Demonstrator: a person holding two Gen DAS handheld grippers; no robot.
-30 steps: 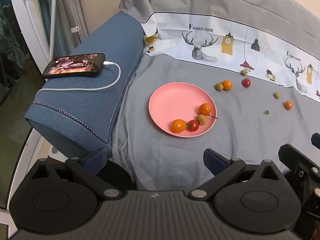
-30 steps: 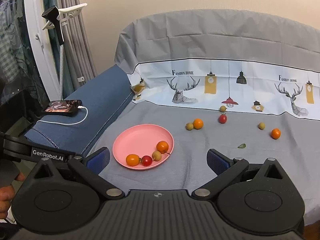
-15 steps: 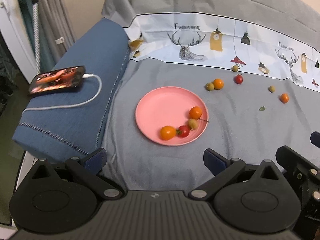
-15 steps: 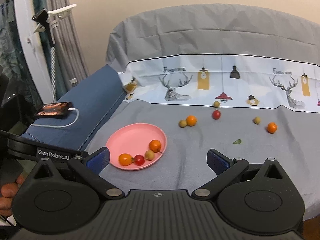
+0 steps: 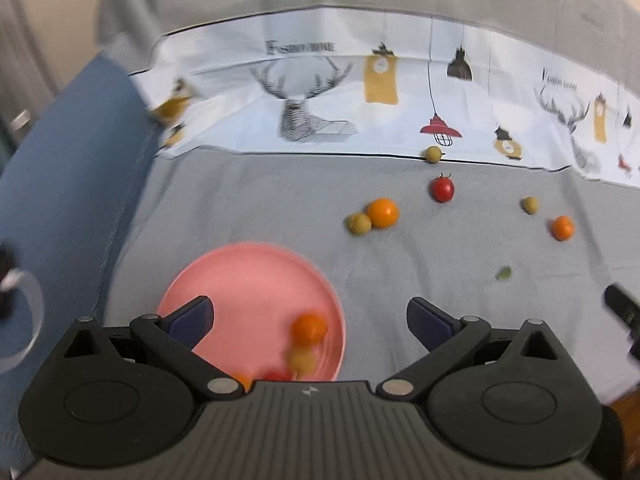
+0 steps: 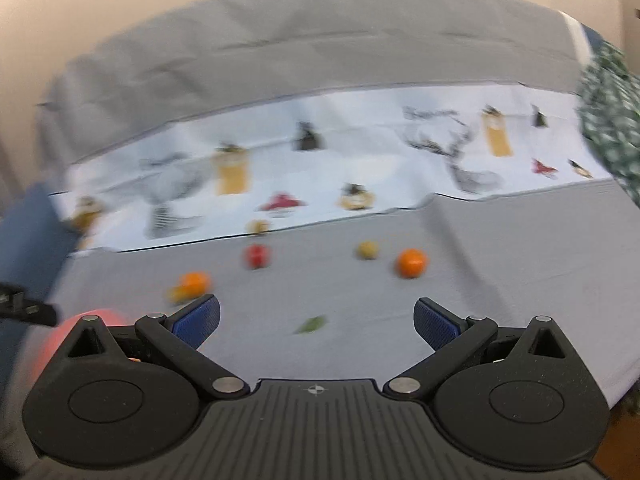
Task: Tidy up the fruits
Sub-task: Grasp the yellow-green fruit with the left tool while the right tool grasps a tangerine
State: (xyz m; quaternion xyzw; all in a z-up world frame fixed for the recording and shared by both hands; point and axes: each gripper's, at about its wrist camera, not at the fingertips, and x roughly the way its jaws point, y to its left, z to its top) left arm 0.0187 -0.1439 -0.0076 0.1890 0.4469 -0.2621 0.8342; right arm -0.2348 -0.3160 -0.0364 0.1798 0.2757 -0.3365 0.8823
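In the left wrist view, the left gripper [image 5: 310, 318] hangs over the near part of a grey sheet [image 5: 248, 204] with its jaws spread wide and nothing between them. Just under it lies a pink plate [image 5: 248, 280], and on the plate's near right side sit an orange fruit [image 5: 309, 328] and a yellowish one [image 5: 302, 360] touching it, with a red fruit [image 5: 276, 376] and another orange one [image 5: 242, 380] half hidden behind the gripper body (all four blurred). Farther out on the sheet, a larger orange fruit [image 5: 383, 212] touches a yellow-green fruit [image 5: 359, 223]; a red tomato [image 5: 441, 188] lies beyond them, and a small yellow-green fruit [image 5: 433, 154] sits at the edge of the printed white band [image 5: 320, 92]. To the right, another yellow-green fruit [image 5: 530, 205] and an orange fruit [image 5: 562, 227] lie near each other, with a green leaf [image 5: 503, 273] closer in. A blue armrest [image 5: 60, 184] runs along the left. In the right wrist view, heavily smeared, the right gripper [image 6: 316, 318] is likewise wide open and empty above the sheet [image 6: 500, 264]. The leaf [image 6: 312, 324] lies between its fingertips. Beyond are an orange fruit [image 6: 411, 263] beside a yellow-green one [image 6: 367, 249], the tomato [image 6: 258, 256], and an orange fruit [image 6: 194, 282] near the left fingertip. The plate's rim [image 6: 64, 326] shows at the lower left.
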